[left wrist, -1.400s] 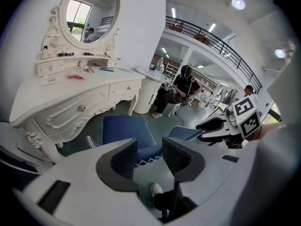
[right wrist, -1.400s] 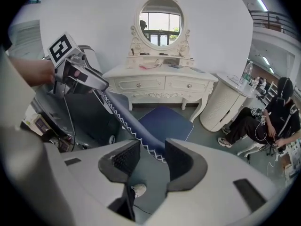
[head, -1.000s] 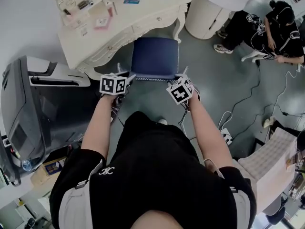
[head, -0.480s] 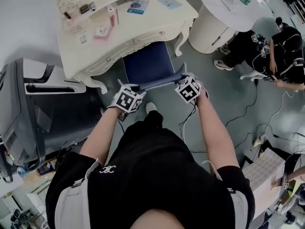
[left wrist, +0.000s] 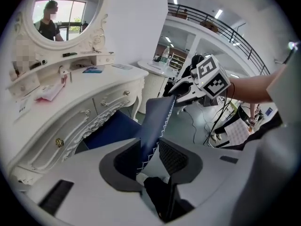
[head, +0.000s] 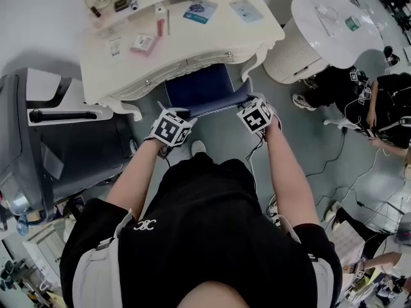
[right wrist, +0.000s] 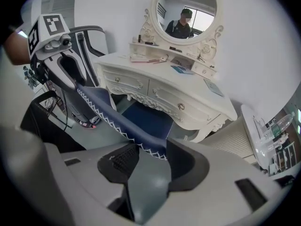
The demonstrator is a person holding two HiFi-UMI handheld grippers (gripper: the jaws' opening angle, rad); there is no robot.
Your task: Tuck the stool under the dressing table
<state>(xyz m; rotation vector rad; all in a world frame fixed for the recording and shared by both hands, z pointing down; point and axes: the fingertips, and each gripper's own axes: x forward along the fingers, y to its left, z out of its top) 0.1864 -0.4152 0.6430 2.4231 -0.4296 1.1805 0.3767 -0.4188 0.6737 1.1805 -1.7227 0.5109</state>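
The blue stool (head: 199,88) stands half under the cream dressing table (head: 192,40); only its near part and stitched front edge show. My left gripper (head: 181,117) sits at the stool's near left corner. In the left gripper view the stool's edge (left wrist: 157,117) runs between the pads (left wrist: 123,158), and the jaws have just been closing on it. My right gripper (head: 248,102) is at the near right corner. Its jaws (right wrist: 148,159) have just been opening and stand wide, with the stitched edge (right wrist: 108,119) lying across the gap.
A black case (head: 38,153) stands left of the table. At the right are a round white table (head: 327,24) and seated people (head: 379,101), with cables on the floor (head: 340,146). Small items lie on the tabletop (head: 144,42). A shoe (head: 198,147) is just behind the stool.
The stool has slid further under the dressing table, and both grippers have moved with it toward the table. More of the seat is now hidden by the tabletop.
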